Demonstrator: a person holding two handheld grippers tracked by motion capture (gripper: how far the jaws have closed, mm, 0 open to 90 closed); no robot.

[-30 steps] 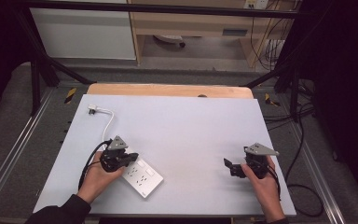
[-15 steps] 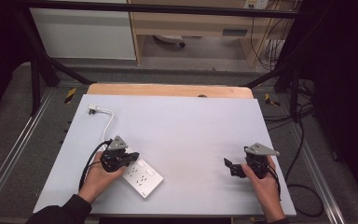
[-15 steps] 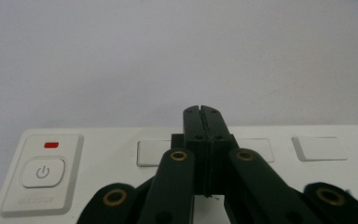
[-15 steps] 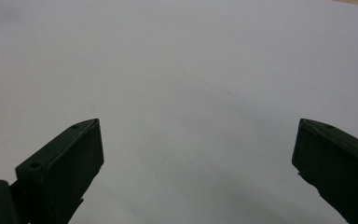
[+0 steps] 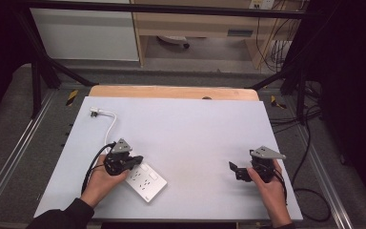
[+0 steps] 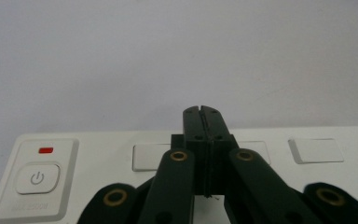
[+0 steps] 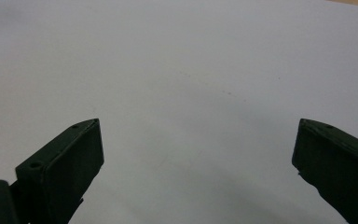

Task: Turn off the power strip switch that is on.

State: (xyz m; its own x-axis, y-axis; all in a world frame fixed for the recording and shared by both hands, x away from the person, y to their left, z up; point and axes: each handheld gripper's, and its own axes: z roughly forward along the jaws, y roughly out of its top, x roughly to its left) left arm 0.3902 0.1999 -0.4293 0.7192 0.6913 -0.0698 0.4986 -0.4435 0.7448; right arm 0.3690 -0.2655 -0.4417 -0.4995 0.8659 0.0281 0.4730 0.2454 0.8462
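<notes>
A white power strip (image 5: 147,182) lies flat near the table's front left, and its white cord (image 5: 111,125) curves back to a plug (image 5: 95,112) at the far left. My left gripper (image 5: 137,160) rests over the strip's near end with its jaws shut and nothing between them. In the left gripper view the closed tips (image 6: 203,111) sit above the strip (image 6: 93,158), beside its power button (image 6: 37,178) and a red indicator (image 6: 45,150). At the front right, my right gripper (image 5: 233,169) is open, its jaws (image 7: 199,122) wide apart over bare table.
A pale grey mat (image 5: 190,133) covers the table, and a wooden edge (image 5: 171,92) shows at the back. Black cables (image 5: 310,191) trail on the floor to the right. Metal frame rails (image 5: 14,157) run along both sides.
</notes>
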